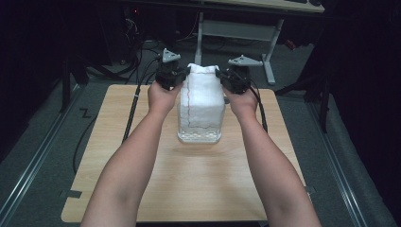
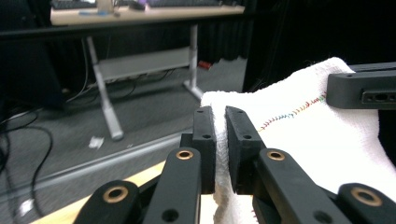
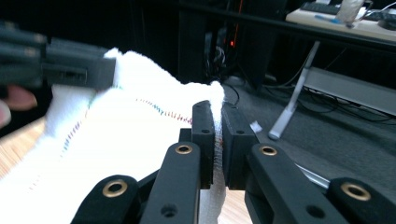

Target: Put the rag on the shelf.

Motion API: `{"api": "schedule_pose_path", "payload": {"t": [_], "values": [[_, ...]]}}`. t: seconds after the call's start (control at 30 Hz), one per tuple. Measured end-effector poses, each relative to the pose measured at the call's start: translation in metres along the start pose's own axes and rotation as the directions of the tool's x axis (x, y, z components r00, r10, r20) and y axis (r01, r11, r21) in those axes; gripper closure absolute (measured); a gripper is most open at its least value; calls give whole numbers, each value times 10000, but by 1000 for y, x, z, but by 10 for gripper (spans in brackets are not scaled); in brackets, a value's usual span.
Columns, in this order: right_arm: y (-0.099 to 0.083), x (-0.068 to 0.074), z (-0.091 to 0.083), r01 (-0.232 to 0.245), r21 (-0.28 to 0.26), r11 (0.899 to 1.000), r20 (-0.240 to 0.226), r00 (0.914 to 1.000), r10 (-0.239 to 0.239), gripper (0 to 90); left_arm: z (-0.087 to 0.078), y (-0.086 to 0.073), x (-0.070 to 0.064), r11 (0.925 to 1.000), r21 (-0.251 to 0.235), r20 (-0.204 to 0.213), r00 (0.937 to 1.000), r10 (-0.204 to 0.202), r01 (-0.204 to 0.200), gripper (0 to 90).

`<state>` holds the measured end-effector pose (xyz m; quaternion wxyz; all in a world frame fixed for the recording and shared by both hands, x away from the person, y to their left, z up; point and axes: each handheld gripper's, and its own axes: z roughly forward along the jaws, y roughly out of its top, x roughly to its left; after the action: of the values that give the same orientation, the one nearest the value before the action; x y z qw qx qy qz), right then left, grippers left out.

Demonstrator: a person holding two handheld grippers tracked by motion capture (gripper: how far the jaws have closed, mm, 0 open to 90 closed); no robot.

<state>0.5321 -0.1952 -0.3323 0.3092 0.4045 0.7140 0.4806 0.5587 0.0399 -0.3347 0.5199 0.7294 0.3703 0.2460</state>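
A white towel (image 1: 201, 101) with a coloured stitched seam hangs stretched above the wooden table (image 1: 142, 161), its lower edge resting in folds on the tabletop. My left gripper (image 1: 182, 75) is shut on the towel's upper left corner. My right gripper (image 1: 222, 75) is shut on the upper right corner. In the left gripper view the towel (image 2: 299, 135) is pinched between the jaws of the left gripper (image 2: 220, 114), and the other gripper (image 2: 362, 86) shows at the right. In the right gripper view the towel (image 3: 116, 140) passes between the jaws of the right gripper (image 3: 218, 109).
Black cables (image 1: 130, 118) trail from the grippers over the table's left and right sides. Beyond the table stands a desk with a white metal leg frame (image 1: 236, 30) on a grey floor. Dark surroundings flank both sides.
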Motion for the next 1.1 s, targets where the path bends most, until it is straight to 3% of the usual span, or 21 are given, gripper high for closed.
{"api": "schedule_pose_path", "payload": {"t": [0.13, 0.2, 0.27, 0.4, 0.77, 0.83, 1.0, 1.1], "values": [[-7, 1, 13, 114, 444, 9989, 156, 9998, -121, 842, 12, -10, 6, 9970, 633, 64, 9990, -449, 444, 810], [-10, 2, 18, 329, 782, 9964, 575, 9976, -375, 752, 20, -16, 10, 9877, 1292, 363, 9949, -936, 882, 718], [-13, -1, 21, 51, 1001, 9950, 585, 9982, -110, 684, 17, -20, 10, 9914, 924, 259, 9951, -956, 929, 624], [-15, -8, 17, -265, 981, 9948, 385, 9990, 228, 630, 10, -22, 13, 9917, 631, 269, 9932, -1135, 1116, 569], [-18, -10, 2, -587, 723, 9957, 18, 9983, 588, 591, -2, -32, 9, 9932, 495, 241, 9940, -1066, 1053, 530], [-19, -9, -1, -766, 693, 9947, -116, 9969, 776, 569, -10, -32, 10, 9936, 480, 262, 9942, -1039, 1026, 528], [-23, -4, -10, -465, 705, 9964, -153, 9987, 477, 508, -28, -33, 10, 9961, 425, 128, 9968, -785, 779, 527], [-27, -2, -18, -480, 752, 9960, -75, 9988, 487, 478, -43, -39, 9, 9956, 259, 166, 9957, -910, 906, 526]]}}
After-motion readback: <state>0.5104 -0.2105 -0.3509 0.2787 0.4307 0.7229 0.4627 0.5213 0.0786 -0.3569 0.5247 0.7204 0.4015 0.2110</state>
